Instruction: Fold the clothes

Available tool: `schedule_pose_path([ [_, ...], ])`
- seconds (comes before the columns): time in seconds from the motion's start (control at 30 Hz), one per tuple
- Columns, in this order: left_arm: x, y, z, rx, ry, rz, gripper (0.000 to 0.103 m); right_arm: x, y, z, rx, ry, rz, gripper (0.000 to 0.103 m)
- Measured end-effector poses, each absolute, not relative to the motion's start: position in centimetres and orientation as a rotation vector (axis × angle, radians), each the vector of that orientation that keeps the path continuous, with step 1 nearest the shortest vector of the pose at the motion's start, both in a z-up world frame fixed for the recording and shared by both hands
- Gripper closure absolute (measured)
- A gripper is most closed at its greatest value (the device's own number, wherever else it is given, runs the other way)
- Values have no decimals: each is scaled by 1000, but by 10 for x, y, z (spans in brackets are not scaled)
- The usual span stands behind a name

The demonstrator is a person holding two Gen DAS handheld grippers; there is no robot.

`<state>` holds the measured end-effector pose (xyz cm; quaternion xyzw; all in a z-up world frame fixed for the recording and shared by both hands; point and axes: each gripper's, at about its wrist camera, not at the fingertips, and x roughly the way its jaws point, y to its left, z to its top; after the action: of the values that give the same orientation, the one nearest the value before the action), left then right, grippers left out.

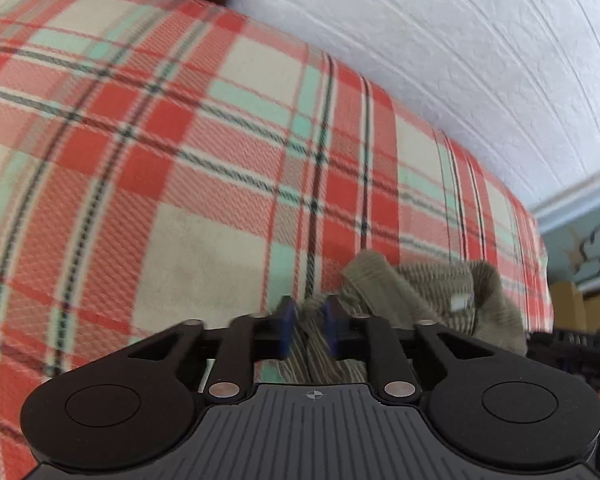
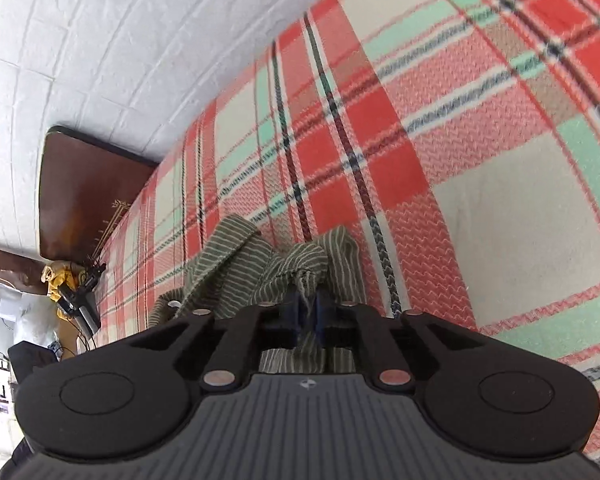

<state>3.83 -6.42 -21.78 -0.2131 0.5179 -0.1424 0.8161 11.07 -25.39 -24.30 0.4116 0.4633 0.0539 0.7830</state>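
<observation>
No readable text, brand or number in either view. Small pale label [image 1: 461,303] sewn on the olive striped garment [image 1: 428,292], print too blurred to read. Tiny crosshair mark [image 1: 314,395] moulded on the left gripper housing, same mark [image 2: 307,385] on the right housing; a symbol only, no letters.

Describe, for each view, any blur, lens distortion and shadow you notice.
Left wrist view: plaid blanket smeared by motion blur, fisheye bending its stripes and the white wall. Right wrist view: sharper weave, same curved distortion, soft daylight, faint shadow under the green striped garment.
</observation>
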Motion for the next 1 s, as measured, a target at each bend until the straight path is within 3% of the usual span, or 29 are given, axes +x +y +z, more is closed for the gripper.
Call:
schedule_pose_path([
  [0.03, 37, -59, -211, -462, 1084, -294, 67, 106, -256, -237, 885, 987, 119, 76],
  [0.1, 31, -49, -195, -475, 1053, -292, 67, 98, -259, -227, 878, 962, 125, 71],
  [0.3, -1, -55, -179, -453, 1045, -354, 56, 70, -252, -208, 848, 951, 188, 69],
  [0.57, -9, -89, -198, -432, 1091, -398, 54, 62, -234, -216, 832, 980, 196, 67],
  [0.6, -8, -90, -199, -438, 1093, -397, 56, 62, -234, -217, 834, 983, 197, 67],
  [0.63, -8, -89, -202, -449, 1097, -395, 90, 62, -234, -219, 845, 988, 206, 73],
  [0.67, -8, -88, -204, -448, 1102, -385, 98, 61, -236, -221, 879, 986, 230, 87],
  [0.7, -9, -85, -207, -434, 1110, -358, 98, 58, -240, -223, 930, 970, 255, 101],
  [0.8, -14, -74, -221, -444, 1139, -316, 99, 52, -246, -229, 949, 977, 214, 101],
  [0.83, -17, -72, -222, -447, 1136, -315, 98, 51, -246, -231, 948, 984, 211, 100],
  [0.87, -20, -71, -222, -448, 1132, -313, 89, 49, -246, -233, 946, 991, 207, 97],
  [0.9, -24, -70, -217, -442, 1117, -299, 73, 48, -245, -233, 946, 989, 207, 93],
  [0.93, -27, -69, -212, -437, 1103, -286, 64, 44, -244, -230, 948, 973, 213, 79],
  [1.0, -36, -64, -200, -441, 1083, -283, 56, 37, -244, -221, 935, 957, 227, 57],
])
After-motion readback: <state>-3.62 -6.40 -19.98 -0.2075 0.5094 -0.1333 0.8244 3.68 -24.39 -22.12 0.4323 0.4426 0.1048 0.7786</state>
